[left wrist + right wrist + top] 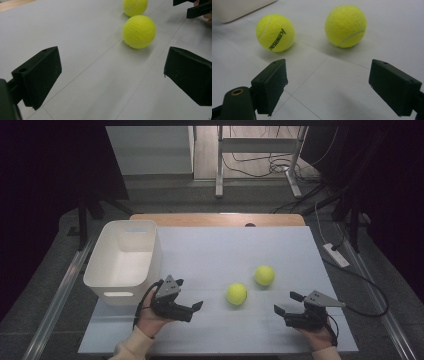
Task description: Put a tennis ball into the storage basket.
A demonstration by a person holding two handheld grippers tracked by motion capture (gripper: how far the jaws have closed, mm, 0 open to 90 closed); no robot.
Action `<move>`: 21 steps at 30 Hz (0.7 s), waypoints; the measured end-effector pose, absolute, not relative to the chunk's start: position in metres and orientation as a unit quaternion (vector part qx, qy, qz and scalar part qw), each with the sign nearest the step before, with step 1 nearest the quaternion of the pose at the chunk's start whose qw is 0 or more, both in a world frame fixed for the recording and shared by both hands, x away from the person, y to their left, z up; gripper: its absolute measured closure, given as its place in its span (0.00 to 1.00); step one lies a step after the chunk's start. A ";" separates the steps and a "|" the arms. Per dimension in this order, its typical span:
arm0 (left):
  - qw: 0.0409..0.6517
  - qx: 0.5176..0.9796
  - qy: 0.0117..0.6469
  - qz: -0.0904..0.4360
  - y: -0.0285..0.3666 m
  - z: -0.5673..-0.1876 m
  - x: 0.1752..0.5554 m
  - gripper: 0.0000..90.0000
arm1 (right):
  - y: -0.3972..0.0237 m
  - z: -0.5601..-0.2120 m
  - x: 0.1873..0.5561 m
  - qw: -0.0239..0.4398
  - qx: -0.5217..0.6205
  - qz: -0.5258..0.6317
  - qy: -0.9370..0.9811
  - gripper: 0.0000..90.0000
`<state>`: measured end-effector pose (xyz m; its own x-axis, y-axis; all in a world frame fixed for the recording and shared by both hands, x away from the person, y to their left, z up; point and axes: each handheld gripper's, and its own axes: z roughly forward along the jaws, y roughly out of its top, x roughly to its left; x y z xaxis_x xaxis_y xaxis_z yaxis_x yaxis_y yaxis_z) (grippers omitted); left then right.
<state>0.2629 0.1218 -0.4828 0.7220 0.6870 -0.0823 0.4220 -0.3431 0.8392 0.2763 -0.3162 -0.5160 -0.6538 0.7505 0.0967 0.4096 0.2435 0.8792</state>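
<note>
Two yellow tennis balls lie on the white table sheet (210,255). The nearer ball (236,293) (139,31) (275,32) carries black lettering in the right gripper view. The other ball (264,275) (135,7) (345,26) rests a little behind and to its right. My left gripper (189,294) (112,72) is open, low over the sheet, left of the nearer ball and pointing at it. My right gripper (286,303) (327,82) is open too, right of the balls, jaws aimed at both. Neither holds anything.
A white plastic bin (122,257) (237,7) stands at the table's left edge, just behind my left hand. Bare wood (215,219) shows along the table's far edge. Beyond it are desk legs and cables on the floor. The right gripper's jaws (197,7) show in the left gripper view.
</note>
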 end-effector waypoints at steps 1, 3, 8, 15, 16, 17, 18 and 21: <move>0.458 0.807 0.344 0.144 0.121 -0.483 0.264 0.02 | -0.316 -0.516 0.276 0.176 0.377 0.486 0.769 0.17; 0.456 0.809 0.342 0.143 0.119 -0.482 0.265 0.02 | -0.316 -0.516 0.276 0.175 0.378 0.486 0.769 0.17; 0.457 0.809 0.341 0.143 0.115 -0.479 0.269 0.02 | -0.316 -0.516 0.276 0.175 0.379 0.485 0.768 0.17; 0.461 0.812 0.329 0.140 0.106 -0.474 0.273 0.02 | -0.316 -0.516 0.276 0.175 0.379 0.484 0.769 0.17; 0.461 0.813 0.328 0.140 0.105 -0.474 0.274 0.02 | -0.317 -0.516 0.276 0.175 0.379 0.484 0.769 0.17; 0.461 0.813 0.326 0.139 0.103 -0.474 0.274 0.02 | -0.317 -0.517 0.276 0.175 0.378 0.484 0.769 0.17; 0.461 0.814 0.324 0.139 0.102 -0.473 0.275 0.02 | -0.317 -0.517 0.277 0.175 0.378 0.484 0.769 0.17; 0.462 0.815 0.322 0.138 0.101 -0.472 0.276 0.02 | -0.317 -0.517 0.277 0.175 0.378 0.483 0.770 0.17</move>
